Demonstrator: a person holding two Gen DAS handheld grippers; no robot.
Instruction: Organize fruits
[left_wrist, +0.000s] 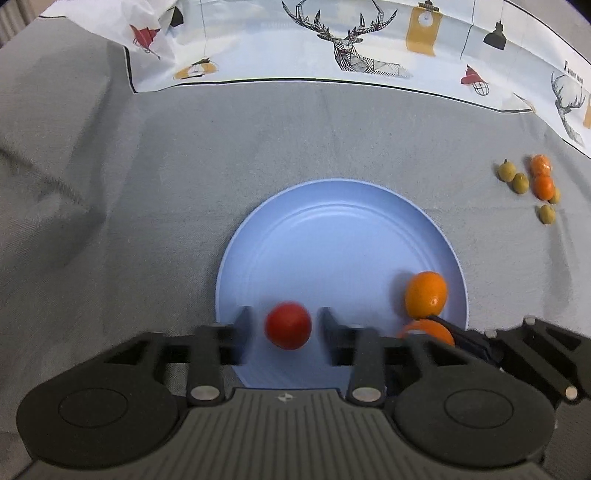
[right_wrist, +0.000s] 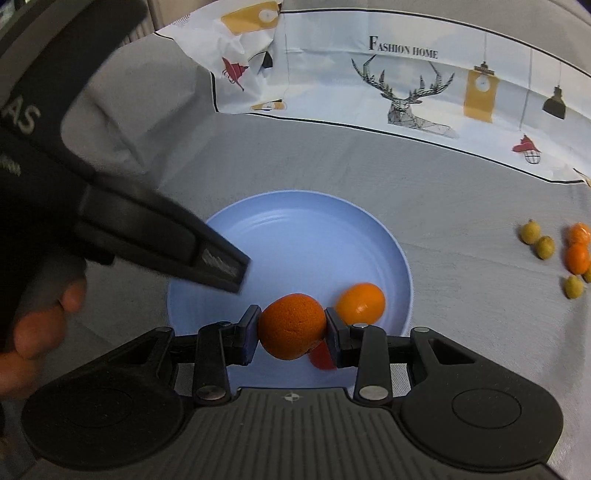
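A light blue plate (left_wrist: 332, 221) lies on the grey cloth; it also shows in the right wrist view (right_wrist: 295, 236). My left gripper (left_wrist: 284, 325) is open over the plate's near edge, with a red tomato (left_wrist: 288, 325) lying between its fingers, apart from both. A smooth orange fruit (left_wrist: 425, 294) lies on the plate's right side, also in the right wrist view (right_wrist: 360, 302). My right gripper (right_wrist: 291, 328) is shut on a rough mandarin (right_wrist: 292, 325) above the plate; the mandarin (left_wrist: 428, 330) shows partly in the left view. A bit of the tomato (right_wrist: 322, 358) peeks below it.
Several small green fruits (left_wrist: 511, 175) and two mandarins (left_wrist: 542, 184) lie on the cloth to the right; they also show in the right wrist view (right_wrist: 537, 240). A white printed deer cloth (left_wrist: 351, 44) lies at the back. The left gripper body (right_wrist: 159, 236) crosses the right view.
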